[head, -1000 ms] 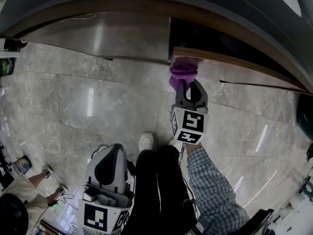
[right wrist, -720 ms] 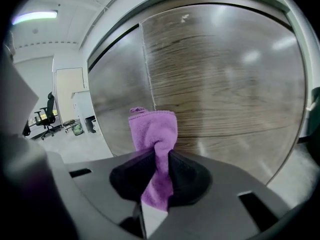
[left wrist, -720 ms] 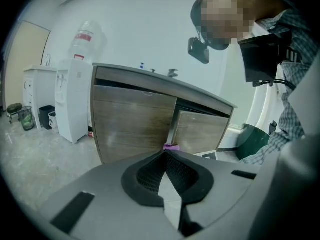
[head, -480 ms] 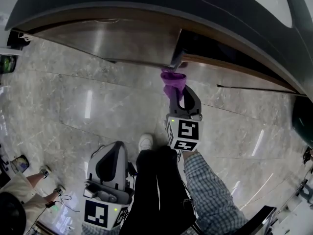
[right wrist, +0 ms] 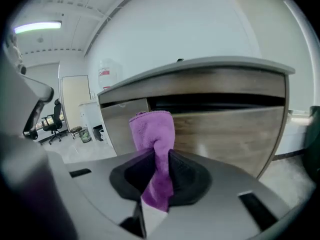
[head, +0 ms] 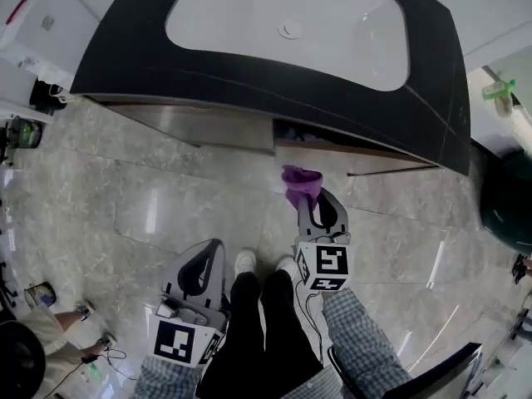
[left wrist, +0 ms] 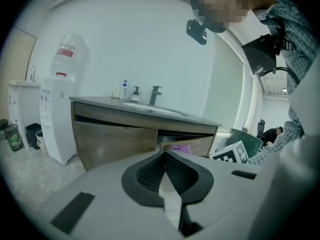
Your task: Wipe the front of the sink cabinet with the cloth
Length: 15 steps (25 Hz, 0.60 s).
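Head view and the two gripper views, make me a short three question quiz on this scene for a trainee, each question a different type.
1. True or false: the left gripper is clamped on the cloth.
2. Multiple choice: the right gripper has its jaws A) open and empty, B) shut on the cloth, C) shut on nothing.
3. Short answer: what colour is the countertop around the white sink?

Key: 1 false, its jaws are together with nothing between them. 2 B. 3 black.
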### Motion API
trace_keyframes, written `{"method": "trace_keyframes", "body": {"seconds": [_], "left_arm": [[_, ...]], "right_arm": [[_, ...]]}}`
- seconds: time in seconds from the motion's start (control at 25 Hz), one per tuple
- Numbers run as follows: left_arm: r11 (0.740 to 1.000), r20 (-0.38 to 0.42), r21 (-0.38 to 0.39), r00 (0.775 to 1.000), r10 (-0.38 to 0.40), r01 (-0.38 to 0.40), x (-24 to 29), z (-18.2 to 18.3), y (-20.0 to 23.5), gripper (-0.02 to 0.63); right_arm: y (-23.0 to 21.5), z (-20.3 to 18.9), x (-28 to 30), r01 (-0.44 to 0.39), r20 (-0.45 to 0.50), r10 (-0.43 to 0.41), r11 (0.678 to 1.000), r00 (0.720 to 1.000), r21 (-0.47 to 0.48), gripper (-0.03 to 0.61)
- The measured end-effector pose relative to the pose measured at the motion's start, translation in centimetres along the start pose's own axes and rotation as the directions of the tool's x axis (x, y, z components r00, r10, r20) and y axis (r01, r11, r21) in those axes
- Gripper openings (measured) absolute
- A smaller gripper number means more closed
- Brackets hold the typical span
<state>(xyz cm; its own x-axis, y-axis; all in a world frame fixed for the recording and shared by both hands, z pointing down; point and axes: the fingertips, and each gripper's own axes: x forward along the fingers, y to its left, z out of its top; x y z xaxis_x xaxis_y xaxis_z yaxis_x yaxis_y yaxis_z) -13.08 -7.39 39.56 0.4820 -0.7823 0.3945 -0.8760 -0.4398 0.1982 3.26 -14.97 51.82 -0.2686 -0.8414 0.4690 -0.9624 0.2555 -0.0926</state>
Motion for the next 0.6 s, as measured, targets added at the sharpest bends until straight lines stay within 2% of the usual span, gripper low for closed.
{"method": "trace_keyframes", "body": {"seconds": [0.28, 0.6], "left_arm": [[0.991, 0.031, 0.102, 0.996, -0.085, 0.082, -1.6, 7.5, -3.6, 0.011], [0.984, 0.107, 0.149, 0.988, -0.115, 0.098, -4.3, 16.0, -6.6, 0.011]], "right_arm": [[-0.9, 9.2, -6.7, -0.007, 0.054, 0.007, 1.000, 0.999, -0.007, 0.074], [-1.4, 17.8, -14.5, 0.015, 0.128, -0.011, 1.000, 0.992, -0.025, 0.075]]}}
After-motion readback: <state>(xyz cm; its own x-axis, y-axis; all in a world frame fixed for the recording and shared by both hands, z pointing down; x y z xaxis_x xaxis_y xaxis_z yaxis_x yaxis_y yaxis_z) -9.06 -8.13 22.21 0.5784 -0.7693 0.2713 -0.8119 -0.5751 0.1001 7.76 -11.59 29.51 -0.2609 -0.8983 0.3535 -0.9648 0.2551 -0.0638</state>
